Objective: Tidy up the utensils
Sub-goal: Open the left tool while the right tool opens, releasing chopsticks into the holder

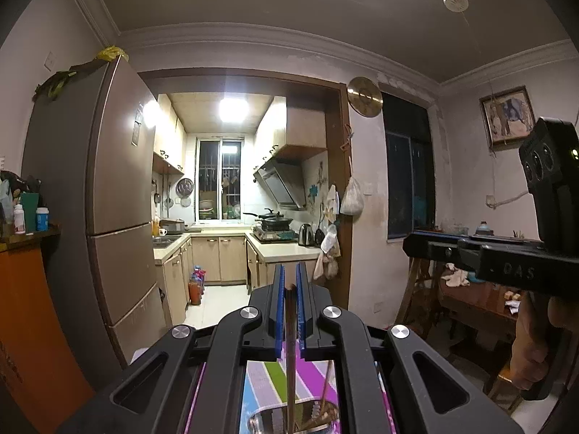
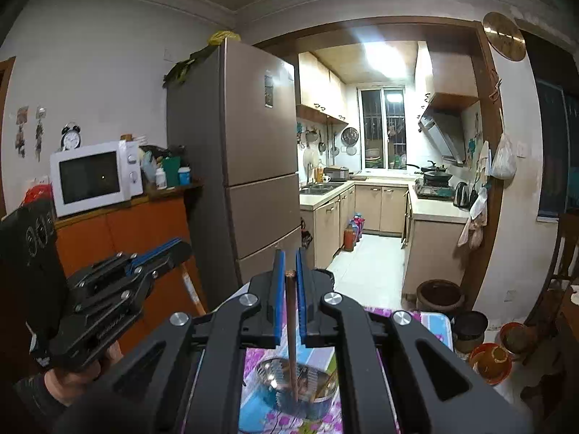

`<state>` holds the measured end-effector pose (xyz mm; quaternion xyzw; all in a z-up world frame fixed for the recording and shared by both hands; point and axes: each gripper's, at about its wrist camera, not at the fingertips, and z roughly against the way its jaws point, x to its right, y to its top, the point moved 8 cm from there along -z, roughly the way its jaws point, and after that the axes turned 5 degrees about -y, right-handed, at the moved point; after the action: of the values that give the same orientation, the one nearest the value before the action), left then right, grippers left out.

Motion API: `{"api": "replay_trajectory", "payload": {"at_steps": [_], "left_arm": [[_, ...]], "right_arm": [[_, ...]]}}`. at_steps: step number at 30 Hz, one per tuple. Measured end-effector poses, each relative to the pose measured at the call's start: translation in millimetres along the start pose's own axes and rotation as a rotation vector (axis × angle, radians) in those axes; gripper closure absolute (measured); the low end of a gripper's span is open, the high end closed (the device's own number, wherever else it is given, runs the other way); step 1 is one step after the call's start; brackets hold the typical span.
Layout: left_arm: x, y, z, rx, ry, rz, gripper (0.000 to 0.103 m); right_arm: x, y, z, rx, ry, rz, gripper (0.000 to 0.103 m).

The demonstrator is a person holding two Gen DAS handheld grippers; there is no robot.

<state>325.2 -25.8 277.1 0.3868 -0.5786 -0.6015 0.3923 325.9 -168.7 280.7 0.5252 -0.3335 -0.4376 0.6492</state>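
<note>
I have one dark wooden chopstick clamped in my left gripper, another in my right gripper, above the round steel utensil pot, neither placed yet.

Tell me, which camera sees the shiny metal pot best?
The right wrist view: the metal pot shows its rim and side below the right gripper, which pinches a chopstick. The left wrist view catches only its rim at the bottom edge.

Left gripper at six o'clock, clamped on an upright brown chopstick. Below, metal utensil holder on striped cloth. Right gripper at three o'clock, held by a hand. Fridge at nine o'clock.
</note>
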Motion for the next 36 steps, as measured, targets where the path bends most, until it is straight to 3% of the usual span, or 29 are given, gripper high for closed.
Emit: {"api": "replay_trajectory", "payload": {"at_steps": [8, 23, 36], "left_arm": [[-13.8, 3.9, -41.2, -0.004, 0.007, 0.008, 0.096], [-45.1, -62.8, -102.3, -0.117, 0.012, 0.06, 0.096], [-60.5, -110.5, -136.9, -0.214, 0.026, 0.083, 0.096]], "right_arm": [[24.2, 20.0, -41.7, 0.002, -0.019, -0.023, 0.098], [33.5, -61.6, -115.5, -0.149, -0.004, -0.042, 0.098], [37.7, -98.5, -148.9, -0.245, -0.002, -0.053, 0.098]]}}
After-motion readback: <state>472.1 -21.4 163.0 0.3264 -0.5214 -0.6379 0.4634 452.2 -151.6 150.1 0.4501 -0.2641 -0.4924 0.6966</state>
